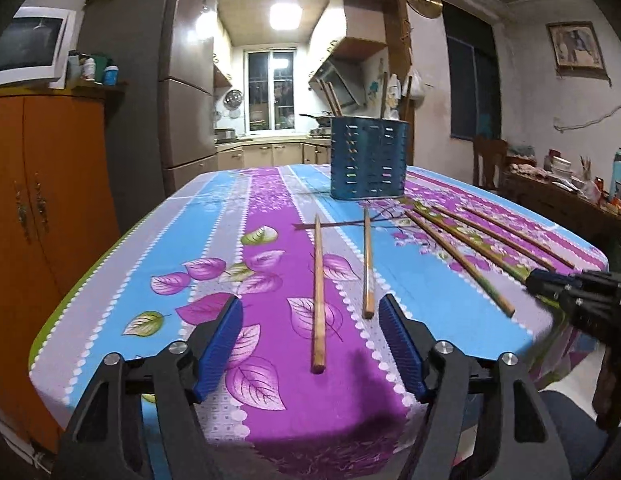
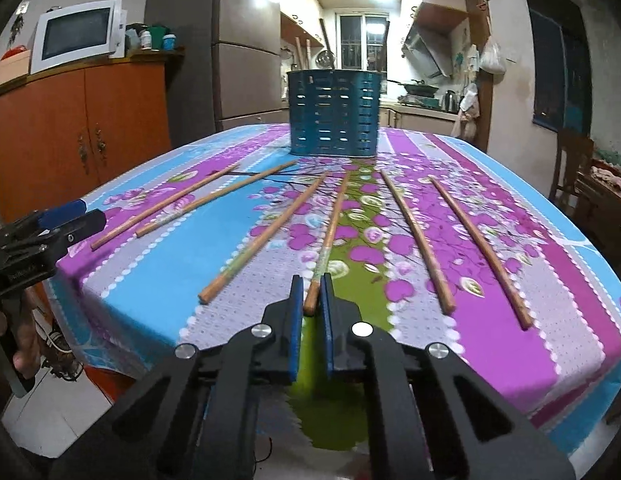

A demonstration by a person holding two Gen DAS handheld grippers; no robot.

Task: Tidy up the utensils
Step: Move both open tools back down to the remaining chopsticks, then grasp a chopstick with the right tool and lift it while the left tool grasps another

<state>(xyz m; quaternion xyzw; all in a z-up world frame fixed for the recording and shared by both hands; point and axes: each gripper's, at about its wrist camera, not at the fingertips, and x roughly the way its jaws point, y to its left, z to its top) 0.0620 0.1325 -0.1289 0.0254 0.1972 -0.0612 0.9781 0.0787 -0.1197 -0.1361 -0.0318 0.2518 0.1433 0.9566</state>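
Chopsticks (image 2: 330, 236): bare wood, matt, with a faint grain. Tablecloth (image 1: 266, 208): printed cloth or coated sheet, smooth, with a slight sheen under the lamp. Utensil holder (image 2: 334, 114): teal, slotted walls, smooth and slightly glossy; metal or plastic cannot be told. Left gripper (image 1: 312, 334): matt black plastic arms, shiny metal screw heads. Pads (image 1: 398, 334): blue, ribbed, rubbery-looking. Cabinet (image 1: 50, 184): orange, glossy lacquered fronts.

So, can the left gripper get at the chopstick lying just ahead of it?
Probably yes. The left gripper is open, the chopstick lies between its fingers on the tablecloth, and nothing blocks it.
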